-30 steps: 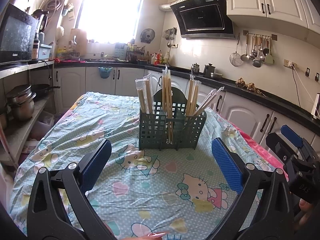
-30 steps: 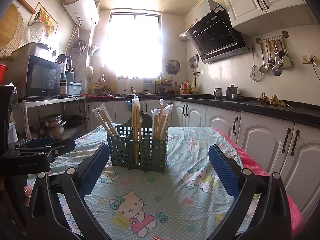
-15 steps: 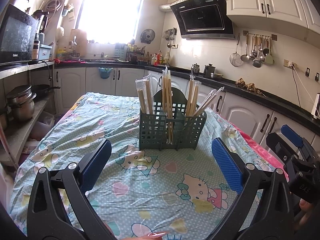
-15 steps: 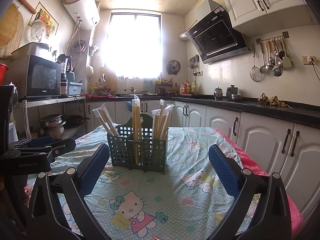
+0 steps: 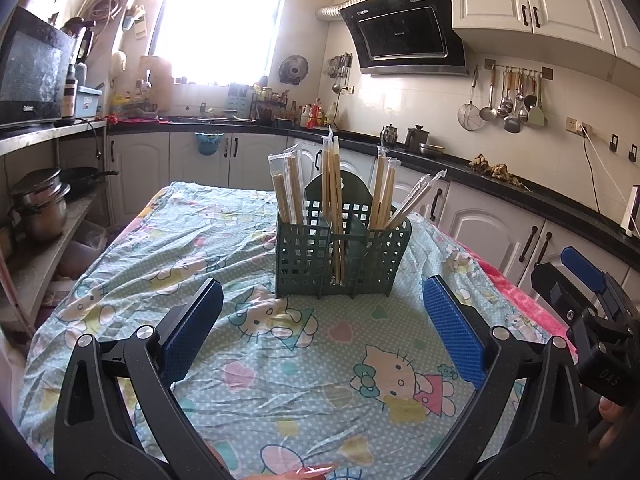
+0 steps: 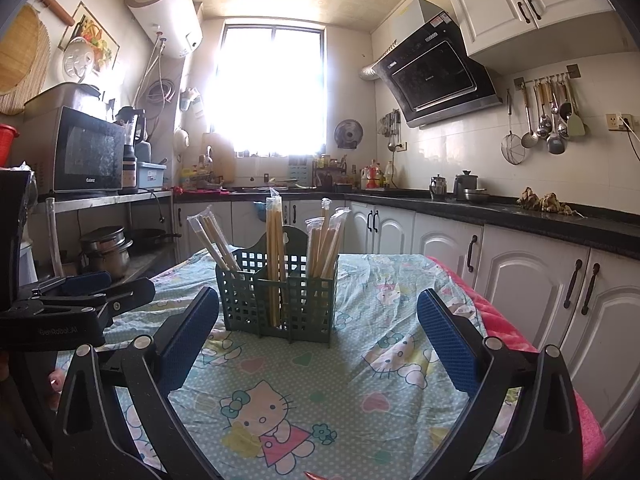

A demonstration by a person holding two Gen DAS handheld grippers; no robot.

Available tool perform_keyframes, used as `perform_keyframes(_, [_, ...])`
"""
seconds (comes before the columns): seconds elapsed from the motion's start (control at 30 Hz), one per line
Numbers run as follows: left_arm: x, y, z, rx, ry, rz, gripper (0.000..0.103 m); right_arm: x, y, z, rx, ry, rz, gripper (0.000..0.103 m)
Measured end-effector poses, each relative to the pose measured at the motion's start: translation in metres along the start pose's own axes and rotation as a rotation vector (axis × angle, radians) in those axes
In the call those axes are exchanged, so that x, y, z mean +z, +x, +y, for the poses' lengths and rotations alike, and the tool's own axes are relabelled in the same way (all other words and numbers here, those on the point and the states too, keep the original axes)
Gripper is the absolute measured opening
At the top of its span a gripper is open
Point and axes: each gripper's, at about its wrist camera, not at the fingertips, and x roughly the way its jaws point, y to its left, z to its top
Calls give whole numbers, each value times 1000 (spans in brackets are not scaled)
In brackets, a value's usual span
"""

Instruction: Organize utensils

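Note:
A dark green slotted utensil caddy point(image 5: 342, 258) point(image 6: 276, 300) stands upright on the cartoon-print tablecloth point(image 5: 256, 364) point(image 6: 304, 376). Several plastic-wrapped pairs of wooden chopsticks point(image 5: 332, 184) point(image 6: 274, 236) stick up from its compartments. My left gripper point(image 5: 322, 326) hovers open in front of the caddy, nothing between its blue pads. My right gripper point(image 6: 318, 334) is also open and empty, a little short of the caddy. Each gripper shows at the edge of the other's view, the right gripper point(image 5: 592, 304) at the right and the left gripper point(image 6: 76, 300) at the left.
White cabinets point(image 6: 532, 280) under a black countertop point(image 5: 520, 196) run along the right and back. A metal shelf point(image 5: 44, 232) with pots point(image 6: 106, 250) and a microwave point(image 6: 88, 152) stands on the left. A pink cloth point(image 6: 500, 320) shows at the table's right edge.

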Motion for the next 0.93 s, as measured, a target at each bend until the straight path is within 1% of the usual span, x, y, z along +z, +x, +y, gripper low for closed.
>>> perform_keyframes(0.17, [0, 2, 1, -13, -11, 7, 92, 0, 0, -1, -3, 1, 4, 97])
perform_keyframes(0.37, [-1, 7, 1, 14, -8, 25, 92, -1, 3, -6, -16, 2, 12, 97])
perform_keyframes(0.5, [-1, 13, 4, 32, -23, 53, 92, -1, 5, -10, -28, 10, 18, 97])
perform_keyframes(0.67, [4, 20, 15, 50, -47, 78, 92, 0, 17, -29, -55, 64, 61, 97])
perform_keyframes(0.73, [11, 29, 29, 88, -61, 100, 93, 4, 36, -53, -57, 117, 131, 97])
perform_keyframes(0.77, [18, 41, 44, 114, -79, 135, 93, 5, 48, -63, -57, 130, 174, 97])
perform_keyframes(0.8, [24, 57, 59, 147, -79, 192, 92, 4, 71, -83, -80, 144, 262, 97])
perform_keyframes(0.87, [29, 88, 85, 227, -58, 279, 92, -3, 105, -113, -126, 169, 385, 97])
perform_keyframes(0.9, [30, 108, 102, 278, -51, 330, 92, -10, 129, -133, -167, 175, 462, 97])
perform_keyframes(0.93, [29, 128, 120, 315, -59, 374, 92, -16, 144, -145, -198, 172, 503, 97])
